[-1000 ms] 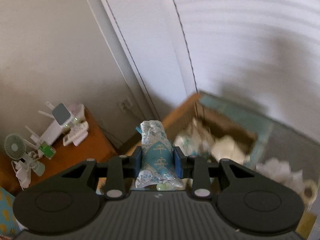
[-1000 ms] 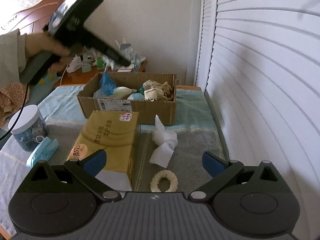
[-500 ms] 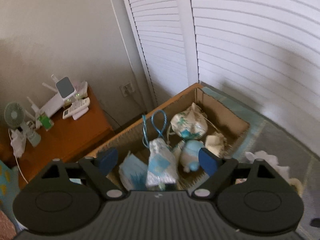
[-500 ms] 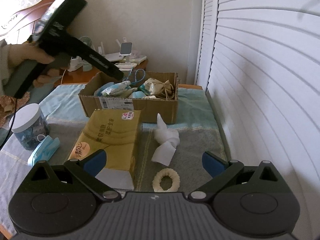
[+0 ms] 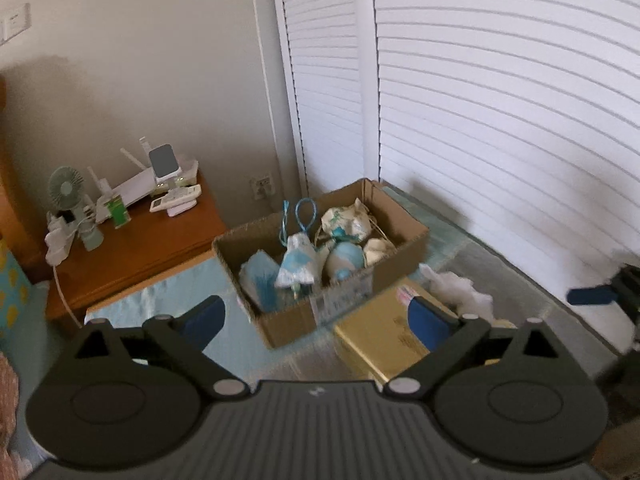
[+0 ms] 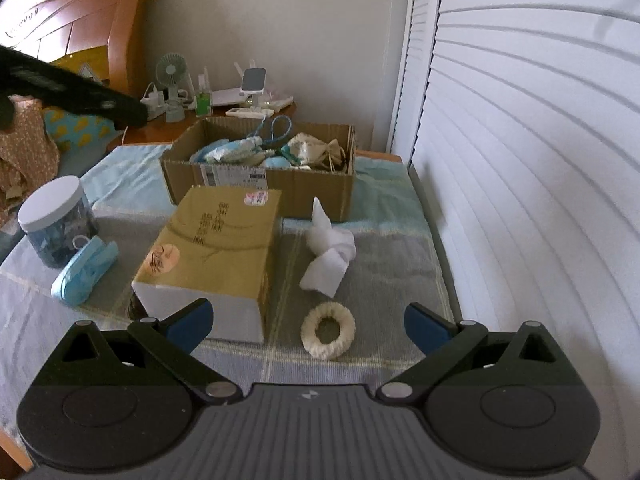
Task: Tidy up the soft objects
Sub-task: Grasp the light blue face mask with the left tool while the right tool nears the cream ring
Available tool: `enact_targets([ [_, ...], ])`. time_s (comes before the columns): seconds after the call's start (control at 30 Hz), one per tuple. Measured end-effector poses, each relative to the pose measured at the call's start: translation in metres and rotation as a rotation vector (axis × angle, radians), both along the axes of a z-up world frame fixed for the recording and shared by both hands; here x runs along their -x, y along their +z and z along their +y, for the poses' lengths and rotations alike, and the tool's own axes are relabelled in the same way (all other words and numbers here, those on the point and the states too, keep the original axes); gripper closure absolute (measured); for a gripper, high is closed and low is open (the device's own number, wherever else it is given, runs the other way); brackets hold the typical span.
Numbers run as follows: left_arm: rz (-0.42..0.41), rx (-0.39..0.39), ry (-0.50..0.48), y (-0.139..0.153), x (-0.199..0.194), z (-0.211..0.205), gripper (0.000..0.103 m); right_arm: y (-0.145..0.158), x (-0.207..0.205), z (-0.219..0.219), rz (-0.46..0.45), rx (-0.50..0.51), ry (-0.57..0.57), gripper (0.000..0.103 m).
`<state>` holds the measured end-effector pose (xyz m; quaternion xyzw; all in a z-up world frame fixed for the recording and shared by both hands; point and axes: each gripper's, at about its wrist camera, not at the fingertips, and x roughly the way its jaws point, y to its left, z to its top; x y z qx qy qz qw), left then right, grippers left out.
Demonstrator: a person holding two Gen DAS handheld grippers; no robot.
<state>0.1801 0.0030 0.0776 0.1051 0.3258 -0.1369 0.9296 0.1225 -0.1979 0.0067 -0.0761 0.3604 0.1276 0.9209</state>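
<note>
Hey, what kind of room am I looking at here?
Most likely a bedroom: a carved wooden headboard, a bedside table holding a small fan, and white louvred doors like a wardrobe's.

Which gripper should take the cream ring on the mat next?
Right, probably. The right gripper is open with the cream ring lying between its fingers. The left gripper, jaws just opened and empty, faces the cardboard box, with no ring in its view.

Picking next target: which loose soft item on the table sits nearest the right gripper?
The cream fuzzy ring, just ahead of the right gripper; the white cloth and blue mask lie farther off.
</note>
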Motion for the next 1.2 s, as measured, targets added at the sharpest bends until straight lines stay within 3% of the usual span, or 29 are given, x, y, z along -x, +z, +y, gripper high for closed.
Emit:
enact_targets([
  [0.33,0.017,0.049,0.080,-0.023,0.068,0.007,0.004,-0.016,0.014,-0.007,0.031,0.010,-0.006,0.000],
  [0.5,0.015,0.017,0.129,-0.047,0.087,0.007,0.004,-0.027,0.018,-0.011,0.055,0.021,-0.010,0.000],
  [0.83,0.081,0.046,0.238,-0.092,0.098,0.020,0.004,-0.048,0.021,-0.010,0.051,0.089,-0.022,0.000],
  [1.2,0.155,0.089,0.290,-0.121,0.085,0.038,0.004,-0.055,0.012,-0.010,0.048,0.099,-0.036,0.000],
])
